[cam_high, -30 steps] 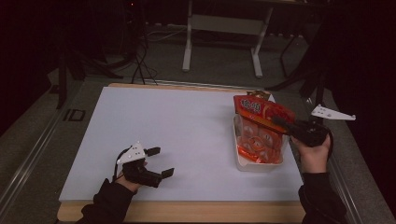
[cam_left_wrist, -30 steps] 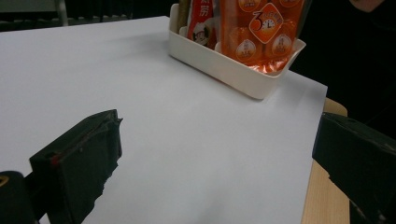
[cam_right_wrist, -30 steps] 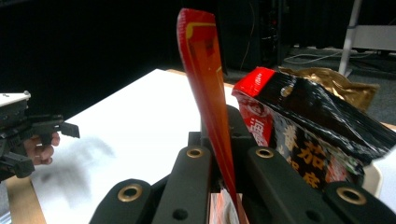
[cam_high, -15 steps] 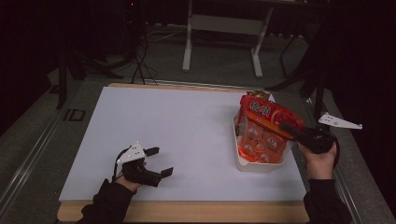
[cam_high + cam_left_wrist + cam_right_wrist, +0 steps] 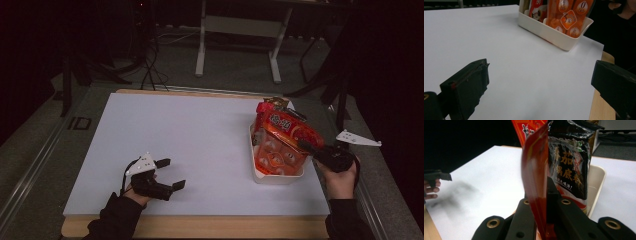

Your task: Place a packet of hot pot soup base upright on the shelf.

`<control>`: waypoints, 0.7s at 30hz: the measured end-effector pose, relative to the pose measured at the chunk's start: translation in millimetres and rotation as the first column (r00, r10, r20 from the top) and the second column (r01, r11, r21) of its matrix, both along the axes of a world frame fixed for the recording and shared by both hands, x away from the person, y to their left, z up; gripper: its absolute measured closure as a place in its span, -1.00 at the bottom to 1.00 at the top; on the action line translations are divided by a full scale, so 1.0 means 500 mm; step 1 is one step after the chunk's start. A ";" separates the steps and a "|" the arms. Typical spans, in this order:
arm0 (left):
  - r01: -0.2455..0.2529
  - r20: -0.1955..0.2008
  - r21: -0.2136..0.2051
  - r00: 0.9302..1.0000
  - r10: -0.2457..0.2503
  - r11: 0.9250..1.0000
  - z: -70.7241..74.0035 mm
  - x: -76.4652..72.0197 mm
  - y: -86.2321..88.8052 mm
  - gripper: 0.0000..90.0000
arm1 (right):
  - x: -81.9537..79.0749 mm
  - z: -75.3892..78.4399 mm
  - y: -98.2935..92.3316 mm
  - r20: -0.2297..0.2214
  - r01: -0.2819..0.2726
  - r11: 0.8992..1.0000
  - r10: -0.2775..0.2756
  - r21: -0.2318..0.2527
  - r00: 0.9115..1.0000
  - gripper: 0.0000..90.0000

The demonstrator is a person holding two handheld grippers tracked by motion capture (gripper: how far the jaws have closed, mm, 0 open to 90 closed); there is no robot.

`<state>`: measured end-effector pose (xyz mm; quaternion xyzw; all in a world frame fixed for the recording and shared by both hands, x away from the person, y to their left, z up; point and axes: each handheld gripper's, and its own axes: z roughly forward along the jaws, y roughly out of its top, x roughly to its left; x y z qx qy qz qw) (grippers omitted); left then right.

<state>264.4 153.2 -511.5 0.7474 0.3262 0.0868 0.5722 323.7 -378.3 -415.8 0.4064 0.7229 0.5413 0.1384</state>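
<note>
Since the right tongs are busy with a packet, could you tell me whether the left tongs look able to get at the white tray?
Probably yes: the left tongs stand open, and bare white tabletop lies between them and the white tray.

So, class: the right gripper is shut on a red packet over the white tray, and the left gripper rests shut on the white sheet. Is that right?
Not quite. The left gripper is open, not shut: the left gripper view shows its jaws standing wide apart above the white sheet. The rest holds: the right gripper is shut on the red packet over the white tray.
</note>
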 end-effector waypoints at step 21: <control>0.005 0.001 0.000 1.000 -0.005 1.000 0.001 0.000 -0.001 -0.96 | -0.007 0.081 0.006 0.074 0.039 0.999 -0.040 0.018 0.996 0.11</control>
